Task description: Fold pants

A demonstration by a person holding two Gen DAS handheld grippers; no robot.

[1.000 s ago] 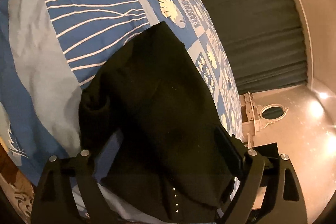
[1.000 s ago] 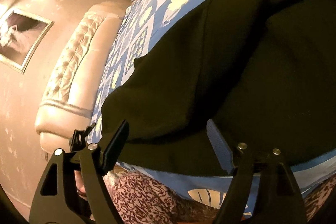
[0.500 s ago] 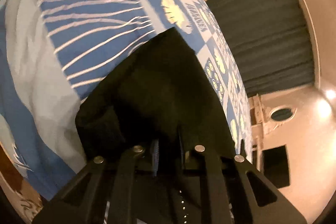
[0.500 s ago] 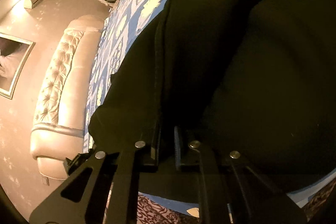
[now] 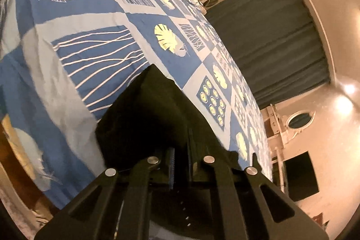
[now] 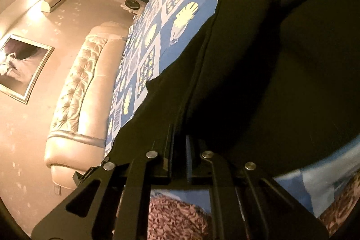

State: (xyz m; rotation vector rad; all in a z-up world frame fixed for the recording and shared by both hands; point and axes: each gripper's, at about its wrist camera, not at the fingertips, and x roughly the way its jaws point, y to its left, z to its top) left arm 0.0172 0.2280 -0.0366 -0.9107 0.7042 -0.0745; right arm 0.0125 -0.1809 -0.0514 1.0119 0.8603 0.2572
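Blue patterned bedspread (image 5: 67,73) underlies black pants (image 5: 157,114); left gripper (image 5: 180,158) and right gripper (image 6: 180,150) each clamp fabric between closed fingers.

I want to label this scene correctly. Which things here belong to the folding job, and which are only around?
Job:
- pants, black, on the bedspread
- left gripper, shut on pants
- right gripper, shut on pants

Around:
- headboard
- curtain
- picture
- round mirror
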